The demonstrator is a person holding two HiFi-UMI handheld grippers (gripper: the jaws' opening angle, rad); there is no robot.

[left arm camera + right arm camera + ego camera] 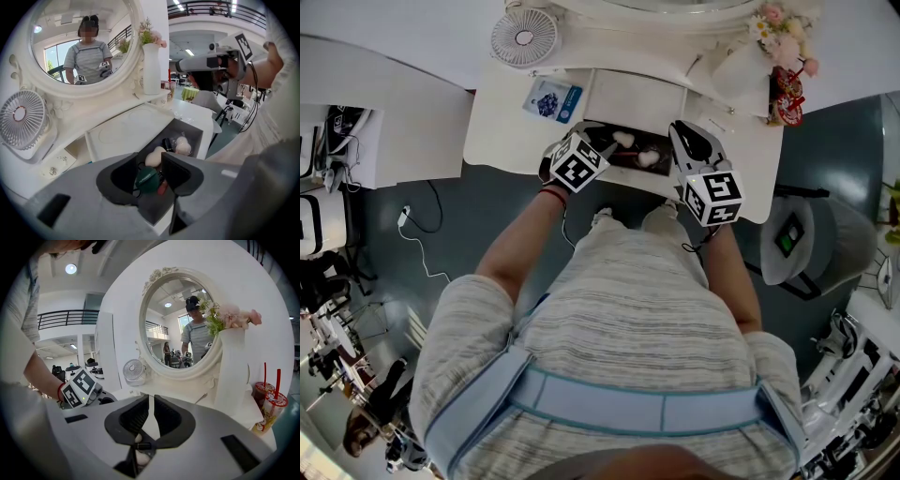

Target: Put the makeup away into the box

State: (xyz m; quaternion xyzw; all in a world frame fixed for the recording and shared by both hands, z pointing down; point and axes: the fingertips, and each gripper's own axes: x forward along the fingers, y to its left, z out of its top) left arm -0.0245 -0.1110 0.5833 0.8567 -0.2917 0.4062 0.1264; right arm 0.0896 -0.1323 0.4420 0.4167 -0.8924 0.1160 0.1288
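Well, green pot [147, 180] & sponges [182, 145] lie in the box [187, 129]. Left tongs [150, 156] half open over pot, not squeezing. Right tongs [151, 399] nearly shut, empty. Blue packet [551, 99] sits outside; makeup? Can't tell.

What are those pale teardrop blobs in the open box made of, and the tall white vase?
The pale teardrop blobs look like soft matte foam sponge: rounded, with no shine. The tall white vase looks like ceramic, smooth and evenly white; plastic is possible.
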